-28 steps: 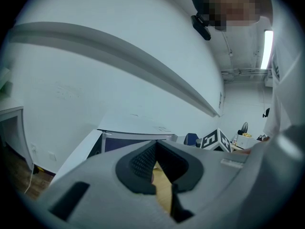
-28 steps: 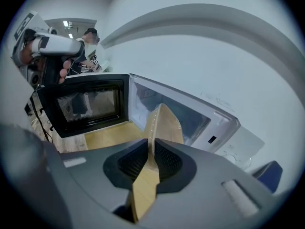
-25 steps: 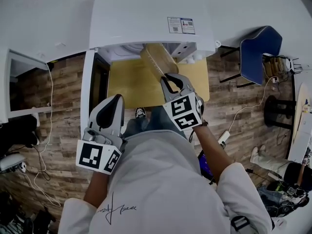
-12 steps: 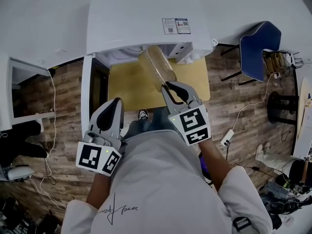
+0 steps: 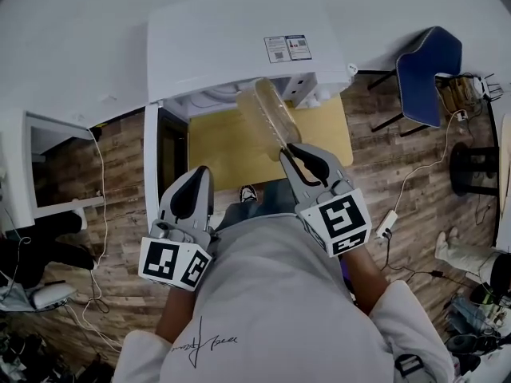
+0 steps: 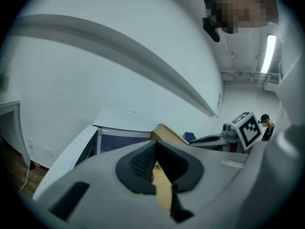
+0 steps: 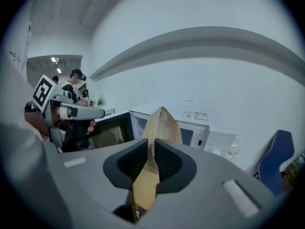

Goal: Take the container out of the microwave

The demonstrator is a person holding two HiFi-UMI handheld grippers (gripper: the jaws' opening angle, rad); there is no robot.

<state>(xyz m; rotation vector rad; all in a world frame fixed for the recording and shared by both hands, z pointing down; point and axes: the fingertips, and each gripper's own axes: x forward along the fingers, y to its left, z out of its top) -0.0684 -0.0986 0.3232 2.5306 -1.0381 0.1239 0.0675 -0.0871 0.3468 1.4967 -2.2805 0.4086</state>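
Note:
The white microwave (image 5: 247,46) stands at the back of the yellow table (image 5: 231,146), and its door (image 5: 152,174) hangs open to the left. My right gripper (image 5: 299,162) is shut on the rim of a clear tan plastic container (image 5: 267,114). It holds the container tilted above the table, in front of the oven's opening. The right gripper view shows the rim (image 7: 162,123) pinched between the pads of my right gripper (image 7: 153,144). My left gripper (image 5: 188,198) hovers near the door's edge, shut with nothing in it. Its view looks past closed pads at the container (image 6: 167,135).
A blue chair (image 5: 427,74) stands right of the table. White cables (image 5: 88,238) trail over the wood floor, and a white cabinet (image 5: 16,158) stands at the left. A small glass (image 7: 233,149) stands beside the microwave (image 7: 200,123). Other people are in the far background.
My right gripper has lifted the container higher and rolled it, so it tilts more and reaches up past the microwave's front edge. The left gripper has stayed where it was.

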